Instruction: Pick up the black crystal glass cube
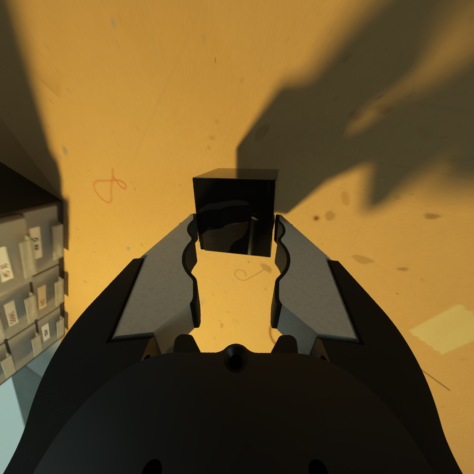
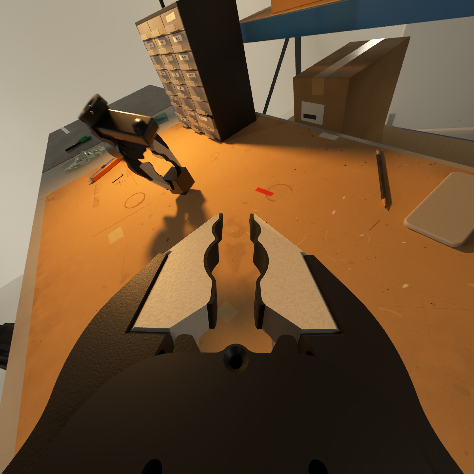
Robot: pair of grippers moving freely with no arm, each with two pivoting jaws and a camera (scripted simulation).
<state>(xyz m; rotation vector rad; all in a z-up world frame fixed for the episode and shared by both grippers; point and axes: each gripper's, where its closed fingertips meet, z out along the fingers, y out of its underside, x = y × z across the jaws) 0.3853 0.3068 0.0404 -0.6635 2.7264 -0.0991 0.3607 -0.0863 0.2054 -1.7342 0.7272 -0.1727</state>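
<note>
The black glass cube (image 1: pixel 234 213) is glossy and sits between my left gripper's fingertips (image 1: pixel 278 223), which press on its two sides. My left gripper (image 1: pixel 235 220) is shut on it, low over the orange table. I cannot tell whether the cube touches the table. The right wrist view shows the same grip from afar: the left gripper (image 2: pixel 177 180) slants down onto the cube (image 2: pixel 184 180) at the table's far left. My right gripper (image 2: pixel 236 218) hovers over the table's middle, empty, its fingers a narrow gap apart.
A tall drawer cabinet (image 2: pixel 195 69) stands behind the cube and also shows at the left edge of the left wrist view (image 1: pixel 30 269). A cardboard box (image 2: pixel 346 84), a pencil (image 2: pixel 381 177) and a beige board (image 2: pixel 443 210) lie to the right. An orange cutter (image 2: pixel 105 169) and a crumpled plastic bag (image 2: pixel 82 157) lie at the far left.
</note>
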